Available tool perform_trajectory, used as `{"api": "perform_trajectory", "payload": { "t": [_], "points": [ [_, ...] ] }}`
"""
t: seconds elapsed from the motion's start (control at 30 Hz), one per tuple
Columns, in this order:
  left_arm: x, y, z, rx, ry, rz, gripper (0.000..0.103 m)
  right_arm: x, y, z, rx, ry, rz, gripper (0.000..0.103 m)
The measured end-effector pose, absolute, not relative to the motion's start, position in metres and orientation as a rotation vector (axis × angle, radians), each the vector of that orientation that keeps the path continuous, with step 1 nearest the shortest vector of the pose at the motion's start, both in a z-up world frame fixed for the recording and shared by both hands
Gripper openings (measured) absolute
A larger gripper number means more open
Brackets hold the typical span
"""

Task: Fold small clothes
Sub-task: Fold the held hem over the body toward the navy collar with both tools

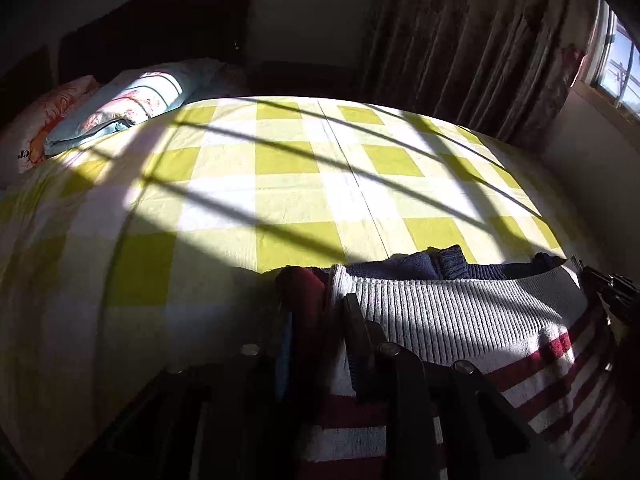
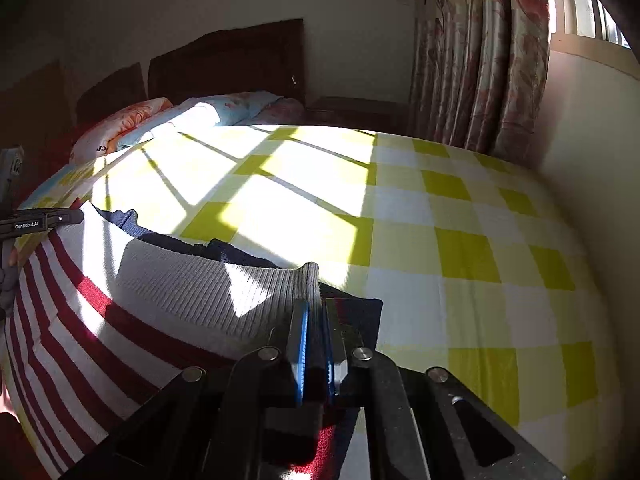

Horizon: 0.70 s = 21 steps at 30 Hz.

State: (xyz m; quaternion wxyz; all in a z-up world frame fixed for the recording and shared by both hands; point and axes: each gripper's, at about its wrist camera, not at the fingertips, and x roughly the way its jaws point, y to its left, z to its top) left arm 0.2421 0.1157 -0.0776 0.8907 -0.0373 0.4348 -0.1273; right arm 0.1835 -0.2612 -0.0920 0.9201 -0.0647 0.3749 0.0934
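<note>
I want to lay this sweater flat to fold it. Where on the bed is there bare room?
The checked sheet is bare ahead of the sweater, up to the pillows at the headboard, and right toward the curtain. It is crowded only at the near edge, where the left gripper and right gripper pinch the sweater's corners.

- sweater (image 2: 168,300): knit, white ribbed hem band, red-and-white stripes below it, navy part at the far edge; spread on the checked bed, hem edge lifted
- left wrist view: at 5 o'clock; right wrist view: at 8 o'clock
- both hem corners pinched, band taut between them
</note>
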Motion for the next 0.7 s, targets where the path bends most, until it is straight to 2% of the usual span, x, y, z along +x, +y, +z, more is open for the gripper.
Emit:
{"api": "perform_trajectory", "payload": {
  "t": [0.03,0.07,0.13,0.27,0.33,0.43,0.53,0.6,0.7],
  "points": [
    [0.245,0.121,-0.077,-0.103,0.920,-0.250,0.102,0.186,-0.261,-0.095,-0.137,0.794,0.191,0.007],
    [0.246,0.125,-0.076,-0.110,0.931,-0.223,0.103,0.185,-0.261,-0.094,-0.140,0.788,0.190,0.008],
    [0.239,0.132,-0.067,-0.081,0.892,-0.127,0.103,0.183,-0.262,-0.092,-0.147,0.808,0.155,0.023],
    [0.210,0.115,-0.028,-0.077,0.738,-0.107,0.103,0.166,-0.239,-0.070,-0.216,0.776,0.081,0.023],
    [0.203,0.082,-0.018,-0.037,0.711,-0.202,0.103,0.161,-0.211,-0.059,-0.219,0.736,0.138,0.027],
    [0.211,0.029,-0.029,0.129,0.763,-0.248,0.103,0.164,-0.150,-0.064,-0.287,0.764,0.232,0.027],
    [0.229,0.011,-0.054,0.253,0.831,-0.178,0.103,0.176,-0.112,-0.080,-0.310,0.813,0.279,0.027],
    [0.237,0.024,-0.072,0.222,0.884,-0.163,0.103,0.185,-0.107,-0.088,-0.280,0.826,0.284,0.027],
    [0.244,0.060,-0.080,0.008,0.949,-0.195,0.103,0.194,-0.129,-0.099,-0.193,0.835,0.253,0.027]
  ]
}}
